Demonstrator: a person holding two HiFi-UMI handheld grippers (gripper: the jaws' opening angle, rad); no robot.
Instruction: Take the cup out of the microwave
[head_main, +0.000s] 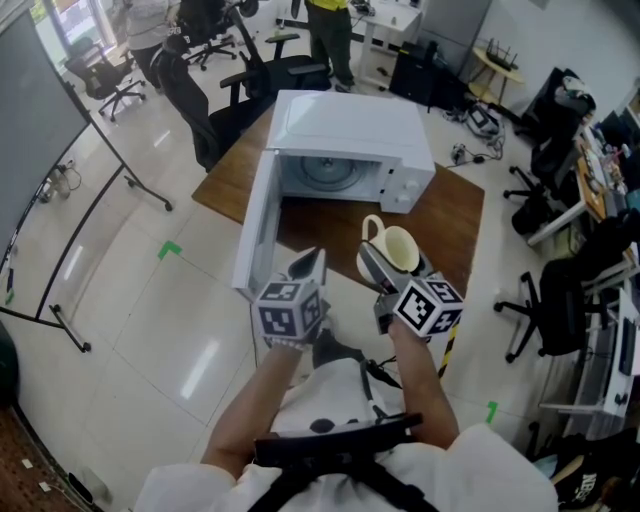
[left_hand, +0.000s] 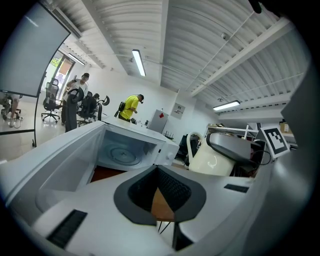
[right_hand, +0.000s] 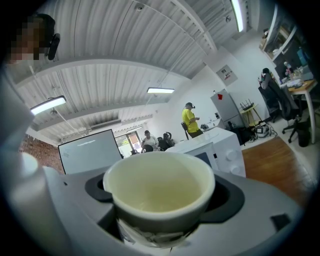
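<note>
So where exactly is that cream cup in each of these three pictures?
Head view: cup just right of centre, nearer the person than the microwave.
Left gripper view: cup right of centre, its handle on the side toward the microwave.
Right gripper view: cup bottom centre, large, open top showing.
Shared landmark: the white microwave shows in all three.
</note>
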